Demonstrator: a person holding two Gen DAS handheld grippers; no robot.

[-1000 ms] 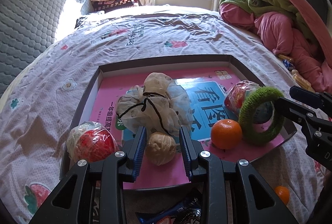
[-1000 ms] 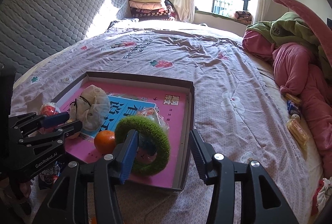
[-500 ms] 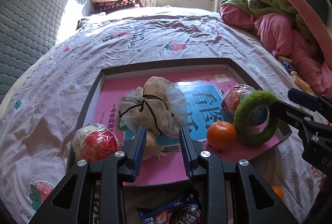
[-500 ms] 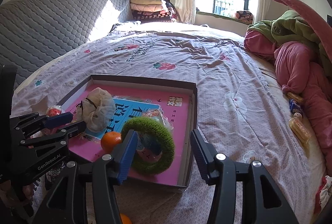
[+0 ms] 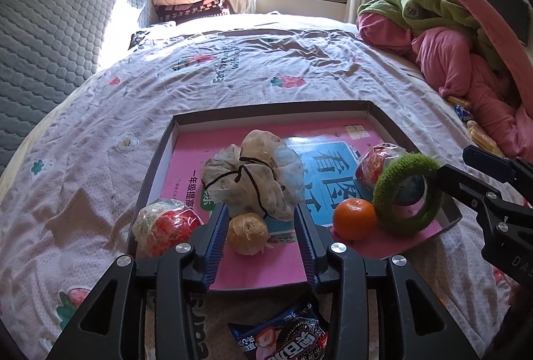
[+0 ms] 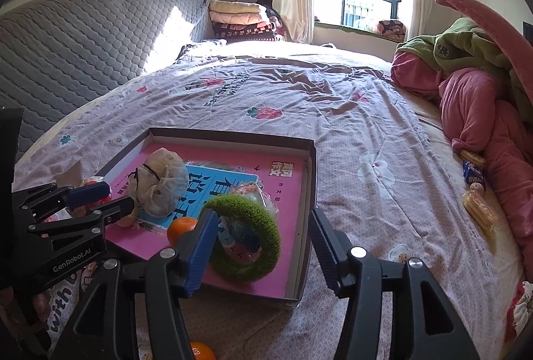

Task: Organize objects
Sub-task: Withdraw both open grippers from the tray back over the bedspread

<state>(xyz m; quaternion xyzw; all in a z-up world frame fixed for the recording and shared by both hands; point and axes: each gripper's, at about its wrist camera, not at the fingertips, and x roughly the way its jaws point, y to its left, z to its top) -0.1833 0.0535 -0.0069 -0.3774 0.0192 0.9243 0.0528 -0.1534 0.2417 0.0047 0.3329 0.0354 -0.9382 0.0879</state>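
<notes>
1. Six things already inside the shallow brown cardboard tray with the pink-and-blue printed floor [image 5: 158,167], by the look of it: crumpled white mesh bundle tied with dark string [image 5: 253,173] mid-tray, pale tan round ball [image 5: 247,233] near the front edge, orange mandarin [image 5: 354,218], fuzzy green ring [image 5: 383,190] propped on edge in the right front corner, red ball in clear wrap [image 5: 371,160] behind it, and a second red wrapped ball [image 5: 166,225] perched at the left front wall.
2. Left gripper [image 5: 260,213]: let go, jaws just been opening, straddling the tan ball with a clear gap on one side. Looks like a finished drop-off to me.
3. Right gripper [image 6: 263,215]: also released and just been opening wider, with the green ring partly between the jaws but not squeezed. Can't tell whether one finger brushes it.
4. Left to do, going by the bedspread: dark blue snack packet with a strawberry on it [image 5: 279,336] lying just in front of the tray, a second mandarin [image 6: 200,351] loose near that front edge too, plus a few small wrapped snacks [image 6: 479,210] well away beside the pink quilt [image 6: 483,113].
5. Calling it past halfway, roughly. Might be worth nudging that left red ball further in as well; hard to say whether it's fully inside.
</notes>
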